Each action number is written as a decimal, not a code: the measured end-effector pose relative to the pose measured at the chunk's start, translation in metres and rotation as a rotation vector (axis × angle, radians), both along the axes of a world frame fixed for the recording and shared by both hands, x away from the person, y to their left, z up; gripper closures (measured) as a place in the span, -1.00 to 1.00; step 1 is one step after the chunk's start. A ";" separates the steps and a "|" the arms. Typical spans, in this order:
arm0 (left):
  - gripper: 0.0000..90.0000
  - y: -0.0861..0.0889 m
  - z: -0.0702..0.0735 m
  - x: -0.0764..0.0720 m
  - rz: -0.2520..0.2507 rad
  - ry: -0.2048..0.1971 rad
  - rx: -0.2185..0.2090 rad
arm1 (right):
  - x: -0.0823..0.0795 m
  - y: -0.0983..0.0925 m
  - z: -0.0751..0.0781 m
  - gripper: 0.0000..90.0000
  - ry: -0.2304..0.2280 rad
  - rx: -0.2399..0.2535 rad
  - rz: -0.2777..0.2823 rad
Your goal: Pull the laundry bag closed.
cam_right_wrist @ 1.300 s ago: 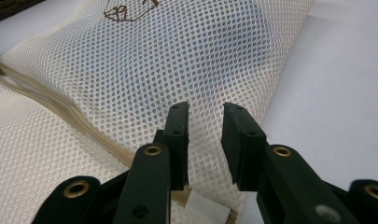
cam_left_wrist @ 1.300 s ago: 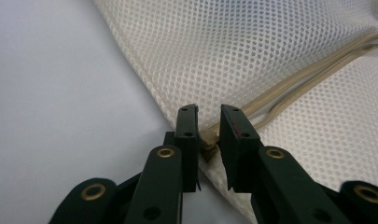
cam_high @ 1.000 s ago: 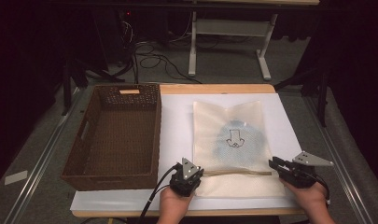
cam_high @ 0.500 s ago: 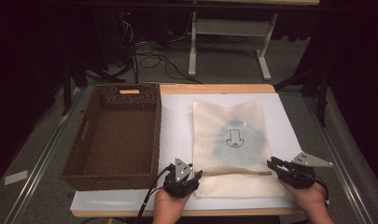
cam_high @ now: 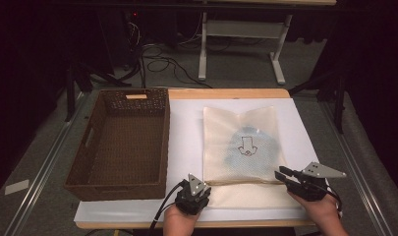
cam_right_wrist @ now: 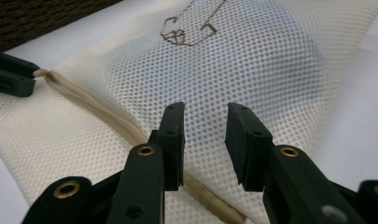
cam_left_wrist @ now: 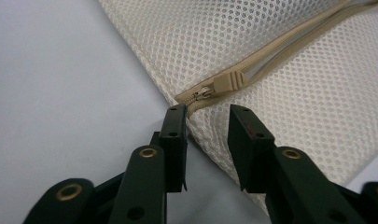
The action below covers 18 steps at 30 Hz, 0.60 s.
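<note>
A cream mesh bag (cam_high: 241, 132) lies flat on the white sheet (cam_high: 186, 132), with a pale blue item and a brown arrow mark showing through it. My left gripper (cam_high: 205, 190) sits at the bag's near left corner. In the left gripper view the gripper (cam_left_wrist: 205, 122) is open and its jaws have just been closing. The bag's corner (cam_left_wrist: 294, 93) lies at their tips, unpinched, and the zipper pull (cam_left_wrist: 229, 81) is just beyond. My right gripper (cam_high: 280, 173) hovers over the bag's near right edge. In its own view the gripper (cam_right_wrist: 204, 126) is open above the mesh (cam_right_wrist: 252, 60), having just widened slightly.
A brown wicker basket (cam_high: 83, 147) stands empty on the left of the table. The zipper seam (cam_right_wrist: 107, 116) runs across the bag's near end toward the left gripper (cam_right_wrist: 9, 74). Beyond the far wooden table edge (cam_high: 226, 93) are cables and a metal stand on the floor.
My left gripper has drawn back slightly toward the table's front edge, off the bag's corner. The near end of the bag has settled flatter. The right gripper has stayed put.
</note>
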State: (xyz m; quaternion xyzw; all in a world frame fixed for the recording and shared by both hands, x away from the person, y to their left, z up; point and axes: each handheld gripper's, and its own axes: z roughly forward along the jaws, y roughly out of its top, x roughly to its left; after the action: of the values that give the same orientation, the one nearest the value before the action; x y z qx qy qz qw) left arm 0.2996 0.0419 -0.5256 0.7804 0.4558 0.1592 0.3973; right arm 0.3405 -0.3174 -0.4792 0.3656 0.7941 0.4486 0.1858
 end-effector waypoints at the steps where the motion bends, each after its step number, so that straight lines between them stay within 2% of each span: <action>1: 0.56 0.000 0.000 0.000 0.002 0.000 -0.009 | -0.001 0.003 0.000 0.51 -0.003 -0.001 0.004; 8: 0.88 0.001 0.000 0.002 0.016 0.021 -0.038 | -0.007 0.030 0.003 0.49 -0.012 -0.011 0.065; 9: 0.90 0.001 0.000 0.002 0.016 0.021 -0.038 | -0.007 0.030 0.003 0.49 -0.012 -0.011 0.065; 11: 0.90 0.001 0.000 0.002 0.016 0.018 -0.042 | -0.008 0.042 0.004 0.41 -0.011 -0.010 0.089; 16: 0.91 0.001 0.004 0.001 0.031 -0.014 -0.085 | -0.010 0.064 0.006 0.42 -0.015 -0.016 0.117; 18: 0.91 0.001 0.006 0.000 0.027 -0.027 -0.087 | -0.010 0.072 0.007 0.41 -0.014 -0.017 0.125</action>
State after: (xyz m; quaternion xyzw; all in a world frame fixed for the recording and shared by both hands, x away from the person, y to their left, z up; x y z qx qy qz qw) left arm 0.2992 0.0424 -0.5193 0.7540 0.4674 0.1549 0.4347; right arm 0.3309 -0.2451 -0.4721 0.3105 0.8178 0.4552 0.1660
